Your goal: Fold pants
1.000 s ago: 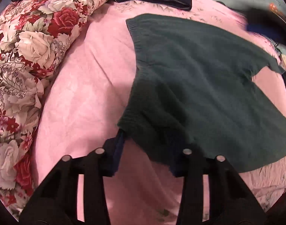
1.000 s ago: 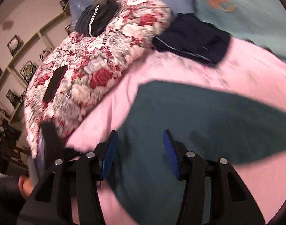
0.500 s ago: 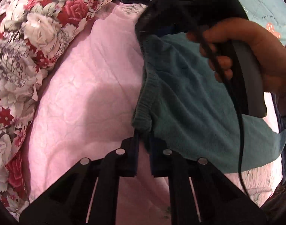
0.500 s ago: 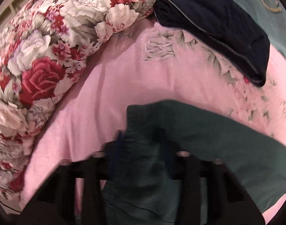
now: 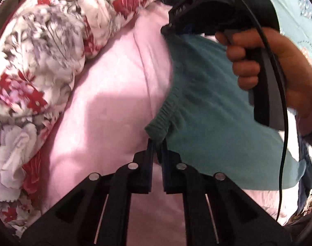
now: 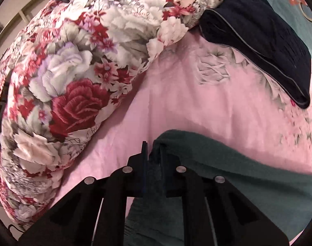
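While both grippers' fingers pinch one teal pants (image 5: 213, 110) waistband: one floral quilt (image 6: 74, 82), one navy garment (image 6: 258, 47).

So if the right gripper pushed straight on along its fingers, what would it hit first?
The right gripper is already shut on the green pants, so that cloth is first. Just past the edge lies the pink sheet, probably next; the depth there is hard to judge.

We are in a bedroom at home: a bed with a pink sheet (image 6: 196, 106) fills the frame, a rose-patterned quilt (image 6: 78, 82) bunched at left (shelving faintly visible in the upper left).
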Tool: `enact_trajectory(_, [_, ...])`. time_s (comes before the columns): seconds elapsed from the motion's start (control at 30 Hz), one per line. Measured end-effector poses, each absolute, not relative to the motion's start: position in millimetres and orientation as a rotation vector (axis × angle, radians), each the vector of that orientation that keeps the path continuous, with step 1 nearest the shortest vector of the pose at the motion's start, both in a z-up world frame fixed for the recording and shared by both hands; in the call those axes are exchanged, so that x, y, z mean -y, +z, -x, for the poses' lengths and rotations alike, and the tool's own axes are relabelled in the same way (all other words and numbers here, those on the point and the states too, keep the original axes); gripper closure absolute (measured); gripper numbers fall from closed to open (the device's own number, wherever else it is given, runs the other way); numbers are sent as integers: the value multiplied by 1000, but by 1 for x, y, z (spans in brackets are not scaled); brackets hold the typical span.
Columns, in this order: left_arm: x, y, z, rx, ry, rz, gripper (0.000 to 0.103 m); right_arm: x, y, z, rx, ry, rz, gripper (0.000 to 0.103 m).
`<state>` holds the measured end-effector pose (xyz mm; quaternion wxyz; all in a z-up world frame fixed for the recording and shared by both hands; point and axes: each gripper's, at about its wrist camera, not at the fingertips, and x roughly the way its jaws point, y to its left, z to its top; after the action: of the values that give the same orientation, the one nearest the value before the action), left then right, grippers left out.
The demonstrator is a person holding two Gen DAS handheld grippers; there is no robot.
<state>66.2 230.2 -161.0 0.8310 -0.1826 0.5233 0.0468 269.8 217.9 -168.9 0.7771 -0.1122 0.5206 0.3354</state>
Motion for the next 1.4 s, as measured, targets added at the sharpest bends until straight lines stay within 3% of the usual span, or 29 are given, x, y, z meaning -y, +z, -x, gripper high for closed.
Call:
enact_trajectory(0.03, [-227,-159,-66,-1122,108,360,85,-214,-171,-272,-1138,713,235,83])
enact_trajectory(0.07, [-227,-151,-65,-1119,131,327,65,-206,-170,-275,-1167,716,205,77])
enact_trajectory(0.1, [-229,-142,-65,-1104,164,291,43,-197,-166,-278,-1188,736,168,59])
enact_trajectory(0.13, [-232,-132,-65,-1087,191,267,36,-181,-156,-280,-1196,770,107,53])
enact_trajectory(0.23, [-245,-101,-76,-1031,236,234,35,-129,-118,-285,-1125,844,35,51])
enact_trajectory(0.4, [-249,-84,-157,-991,158,168,36,-36,-91,-317,-1042,778,194,51])
enact_trajectory(0.67, [-222,-117,-268,-1060,4,-23,34,66,-120,-380,-1144,711,386,51])
enact_trajectory(0.77, [-219,-127,-282,-1103,-32,-63,22,74,-141,-394,-1172,694,495,51])
enact_trajectory(0.87, [-216,-132,-302,-1145,-99,-56,21,84,-160,-404,-1202,687,566,57])
enact_trajectory(0.97, [-218,-132,-310,-1156,-142,-42,27,89,-175,-411,-1237,686,615,65])
enact_trajectory(1.07, [-216,-139,-321,-1200,-179,-48,62,89,-181,-413,-1246,725,640,69])
enact_trajectory(1.1, [-216,-142,-323,-1213,-189,-50,74,89,-181,-414,-1249,731,641,76])
enact_trajectory(1.13, [-215,-144,-323,-1222,-200,-54,78,89,-181,-414,-1255,740,645,81])
enact_trajectory(1.17, [-213,-144,-323,-1222,-199,-68,85,88,-181,-414,-1260,744,649,95])
enact_trajectory(1.2, [-212,-144,-322,-1220,-202,-80,91,87,-180,-413,-1260,743,666,100])
enact_trajectory(1.4, [-207,-124,-316,-1163,-215,-91,97,83,-158,-392,-1203,734,697,101])
